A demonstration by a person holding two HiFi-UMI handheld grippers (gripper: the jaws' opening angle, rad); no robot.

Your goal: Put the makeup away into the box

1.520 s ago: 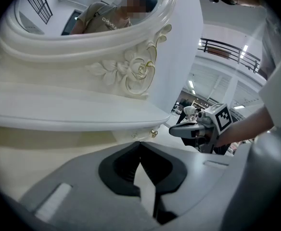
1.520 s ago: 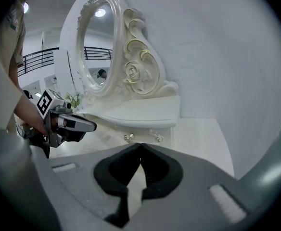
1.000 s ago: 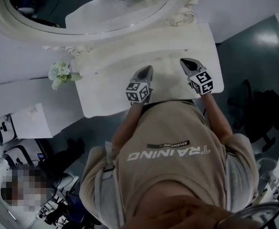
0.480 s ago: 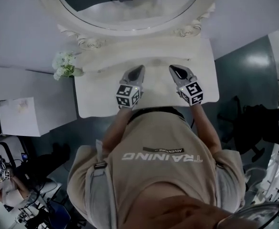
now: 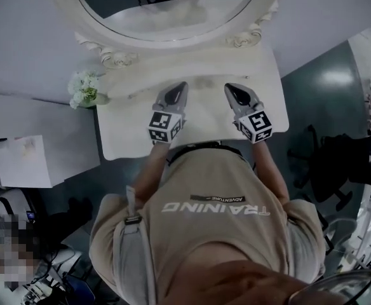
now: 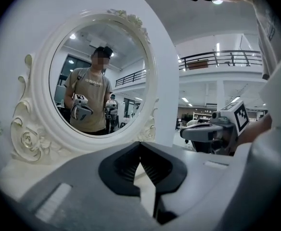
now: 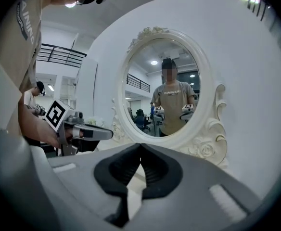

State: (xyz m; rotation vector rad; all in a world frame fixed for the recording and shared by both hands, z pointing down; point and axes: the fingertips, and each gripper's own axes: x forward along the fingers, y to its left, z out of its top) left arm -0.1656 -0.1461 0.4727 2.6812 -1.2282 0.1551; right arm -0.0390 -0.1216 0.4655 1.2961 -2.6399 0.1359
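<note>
Scrollwork and moulded roses rim the white oval mirror (image 6: pixel 95 76) at the far side of the smooth pale bench (image 5: pixel 125 135), with a small spray of white flowers (image 5: pixel 84 89) at its far left corner. The left gripper (image 5: pixel 181 88) and right gripper (image 5: pixel 230 89) hang side by side over the bench. Each gripper view shows ribbed dark fingers (image 6: pixel 123 167) closed tip to tip on nothing, while only the head view shows the bench's near and right edges, open grey floor and a dark chair (image 5: pixel 328 164) beyond. Where the makeup and the box lie I cannot tell from any view.
</note>
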